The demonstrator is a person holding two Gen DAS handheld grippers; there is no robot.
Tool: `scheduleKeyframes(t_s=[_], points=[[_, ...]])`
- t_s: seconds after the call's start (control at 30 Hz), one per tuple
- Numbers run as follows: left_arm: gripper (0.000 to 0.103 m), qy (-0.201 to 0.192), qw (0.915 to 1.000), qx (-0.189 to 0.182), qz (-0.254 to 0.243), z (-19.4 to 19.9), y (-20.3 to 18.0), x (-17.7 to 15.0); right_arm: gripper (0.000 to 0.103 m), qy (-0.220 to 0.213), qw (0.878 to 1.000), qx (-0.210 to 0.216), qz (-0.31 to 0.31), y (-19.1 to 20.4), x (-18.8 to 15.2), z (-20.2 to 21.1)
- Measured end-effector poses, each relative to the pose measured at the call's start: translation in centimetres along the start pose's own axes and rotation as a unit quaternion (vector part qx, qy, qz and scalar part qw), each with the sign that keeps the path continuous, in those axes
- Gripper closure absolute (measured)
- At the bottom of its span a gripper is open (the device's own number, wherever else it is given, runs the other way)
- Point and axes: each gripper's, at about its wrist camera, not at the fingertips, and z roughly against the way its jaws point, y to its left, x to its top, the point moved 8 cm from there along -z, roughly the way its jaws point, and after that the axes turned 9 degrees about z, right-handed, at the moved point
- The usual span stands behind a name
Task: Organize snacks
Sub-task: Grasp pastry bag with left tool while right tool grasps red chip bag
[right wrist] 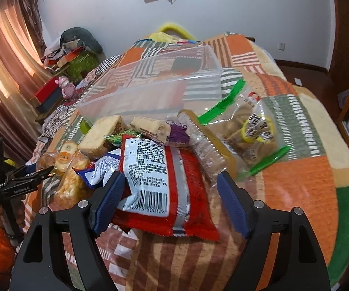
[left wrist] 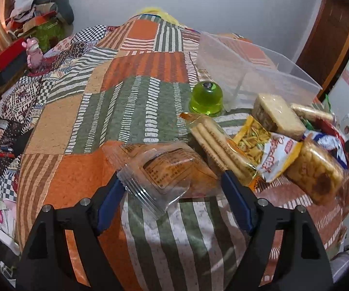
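Observation:
A pile of snacks lies on a patchwork quilt. My left gripper is open, and a clear-wrapped pastry lies on the quilt between its blue fingers. To its right are a cracker pack, a yellow-and-white snack bag, a cake slice and a green jelly cup. My right gripper is open around a red snack bag with a white label, which rests on the pile. An empty clear plastic bin stands behind the pile.
A clear bag with green edges and a wafer pack lie right of the red bag. Boxes, clothes and a pink toy sit at the far left by the curtains. The quilt's edge falls off to the right near a wooden door.

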Motion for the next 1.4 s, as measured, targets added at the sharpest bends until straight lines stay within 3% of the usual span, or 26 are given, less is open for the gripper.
scheduleKeyframes(t_s=[0.2, 0.37, 0.6, 0.67, 0.73, 0.9, 1.13, 1.4], points=[[0.022, -0.007, 1.0, 0.007, 0.001, -0.7, 0.1, 0.6, 0.024, 0.016, 0.999, 0.007, 0.028, 1.4, -0.4, -1.1], [0.022, 0.001, 0.9996, 0.024, -0.012, -2.3, -0.3, 0.6, 0.023, 0.016, 1.0, 0.017, 0.016, 1.0, -0.4, -1.2], [0.022, -0.018, 0.9994, 0.031, -0.001, -2.2, 0.3, 1.2, 0.029, 0.014, 1.0, 0.02, 0.014, 0.7, -0.6, -0.9], [0.025, -0.023, 0.9992, 0.033, -0.002, -2.0, 0.4, 1.5, 0.031, 0.012, 1.0, 0.024, 0.01, 0.8, -0.6, -1.0], [0.04, -0.023, 0.9989, 0.041, -0.007, -2.2, 0.4, 1.5, 0.033, 0.009, 1.0, 0.025, 0.01, 0.8, -0.6, -0.9], [0.046, -0.018, 0.9991, 0.037, 0.005, -2.3, 0.7, 1.5, 0.046, 0.004, 1.0, 0.014, 0.024, 1.1, -0.4, -0.5], [0.049, -0.033, 0.9984, 0.046, 0.004, 0.0, 1.2, 1.4, 0.056, -0.002, 1.0, 0.01, 0.019, 0.7, -0.2, -0.3], [0.049, -0.075, 0.9966, 0.035, -0.002, 4.4, 0.4, 2.6, 0.06, -0.012, 1.0, 0.01, 0.02, 1.0, -0.2, 0.5]])
